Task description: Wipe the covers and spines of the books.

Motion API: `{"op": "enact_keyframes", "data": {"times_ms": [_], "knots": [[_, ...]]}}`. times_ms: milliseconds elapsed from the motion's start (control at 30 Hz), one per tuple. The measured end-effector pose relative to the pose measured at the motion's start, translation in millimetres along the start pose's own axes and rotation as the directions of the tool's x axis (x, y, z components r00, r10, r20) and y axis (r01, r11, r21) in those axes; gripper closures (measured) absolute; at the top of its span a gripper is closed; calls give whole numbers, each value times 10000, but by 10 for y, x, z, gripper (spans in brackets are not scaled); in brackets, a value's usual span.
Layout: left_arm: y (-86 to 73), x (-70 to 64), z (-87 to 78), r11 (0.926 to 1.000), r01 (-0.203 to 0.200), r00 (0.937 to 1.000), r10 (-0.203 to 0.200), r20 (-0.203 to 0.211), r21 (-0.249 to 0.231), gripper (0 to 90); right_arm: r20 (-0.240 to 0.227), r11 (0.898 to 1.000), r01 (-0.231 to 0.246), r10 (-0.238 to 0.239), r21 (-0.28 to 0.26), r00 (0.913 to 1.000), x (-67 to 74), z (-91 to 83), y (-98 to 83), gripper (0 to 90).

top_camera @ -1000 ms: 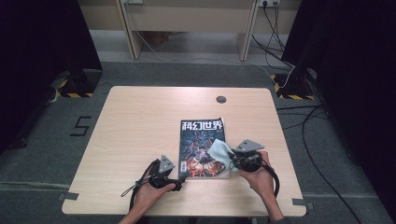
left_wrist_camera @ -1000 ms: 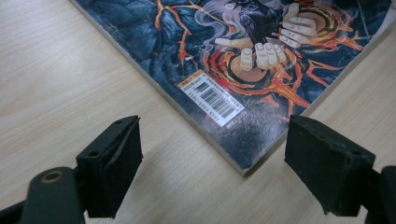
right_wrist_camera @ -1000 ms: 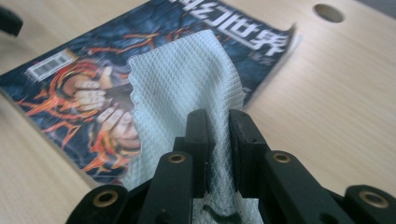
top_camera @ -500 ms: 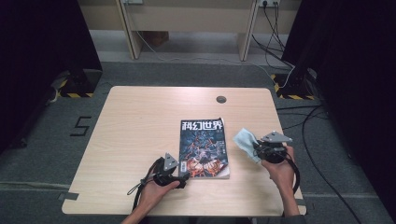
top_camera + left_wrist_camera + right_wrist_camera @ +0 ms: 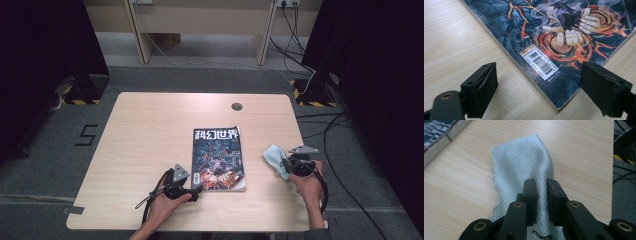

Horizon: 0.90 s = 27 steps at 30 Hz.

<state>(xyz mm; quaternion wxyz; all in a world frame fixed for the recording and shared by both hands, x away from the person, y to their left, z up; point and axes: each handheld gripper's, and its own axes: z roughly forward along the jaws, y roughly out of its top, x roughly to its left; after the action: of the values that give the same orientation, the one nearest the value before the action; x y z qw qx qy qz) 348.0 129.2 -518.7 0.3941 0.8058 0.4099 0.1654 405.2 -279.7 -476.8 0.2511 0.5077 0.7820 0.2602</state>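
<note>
Pale blue waffle-weave cloth (image 5: 524, 167), soft, diamond-textured, scalloped at one edge, pinched between right gripper (image 5: 541, 195) jaws, draping ahead over the wood-grain table (image 5: 461, 195). Left gripper (image 5: 539, 87) spread wide, straddling glossy dark lava-patterned magazine (image 5: 554, 37) corner.

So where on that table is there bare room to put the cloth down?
The table is bare left of the magazine and beyond it toward the round grommet. It is crowded along the near edge: left gripper at the magazine's corner, right gripper pinching the cloth.
</note>
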Motion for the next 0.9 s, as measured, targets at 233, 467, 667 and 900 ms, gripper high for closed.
{"op": "enact_keyframes", "data": {"times_ms": [233, 467, 667, 900], "knots": [[-2, -2, -1, 10000, -31, 10000, 31, -16, -23, 144, 370, 9980, 70, -93, 629, 9993, -50, 115, -64, 767], [-4, -2, -1, 10000, -30, 10000, 29, -15, -40, 145, 364, 9980, -172, 150, 608, 9992, -79, 129, -83, 717], [-6, 1, 0, 10000, -34, 10000, 34, 9, -58, 145, 751, 9970, -679, 650, 368, 9951, -42, 73, -45, 515], [-11, -3, 3, 10000, 24, 9999, -24, 98, -76, 146, -139, 9957, -252, 241, -891, 9996, 296, -115, 219, 397]]}}
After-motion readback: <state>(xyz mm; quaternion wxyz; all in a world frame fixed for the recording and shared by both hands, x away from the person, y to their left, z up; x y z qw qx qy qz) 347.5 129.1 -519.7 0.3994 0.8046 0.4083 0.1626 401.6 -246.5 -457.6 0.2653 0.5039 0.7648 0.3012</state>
